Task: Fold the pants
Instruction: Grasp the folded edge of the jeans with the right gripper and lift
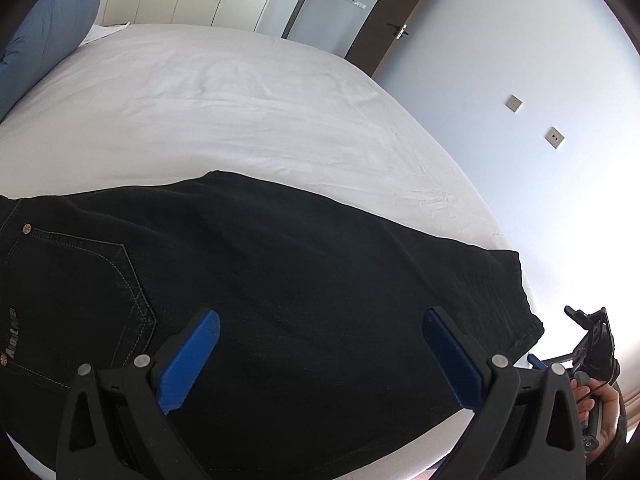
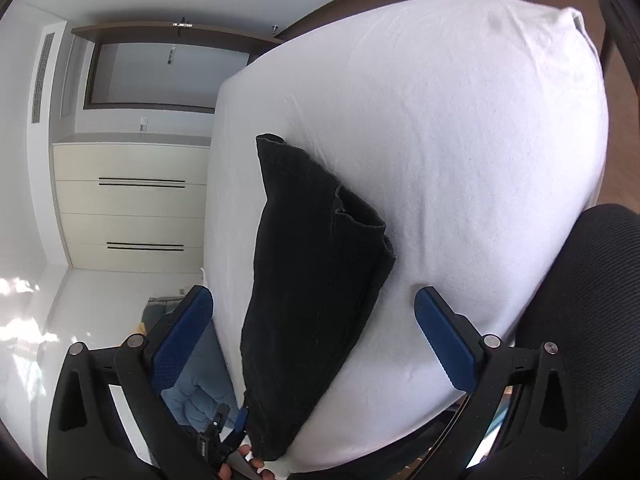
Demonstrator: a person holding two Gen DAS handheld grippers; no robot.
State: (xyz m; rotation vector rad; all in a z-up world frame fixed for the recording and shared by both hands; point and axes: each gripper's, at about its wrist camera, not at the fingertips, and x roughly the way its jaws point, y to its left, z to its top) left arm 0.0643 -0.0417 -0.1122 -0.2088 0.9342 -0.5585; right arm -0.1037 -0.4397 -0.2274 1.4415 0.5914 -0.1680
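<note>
White bed (image 1: 224, 92) bears black pants (image 1: 280, 280)

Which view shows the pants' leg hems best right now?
Right wrist view: the stacked leg hems face the camera, layers visible on the white bed. The left wrist view shows them only as a dark corner, far right.

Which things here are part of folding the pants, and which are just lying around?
For the job:
pants
left gripper, open
right gripper, open
bed, the surface under the pants

Just lying about:
blue cushion
wardrobe
chair
door
</note>
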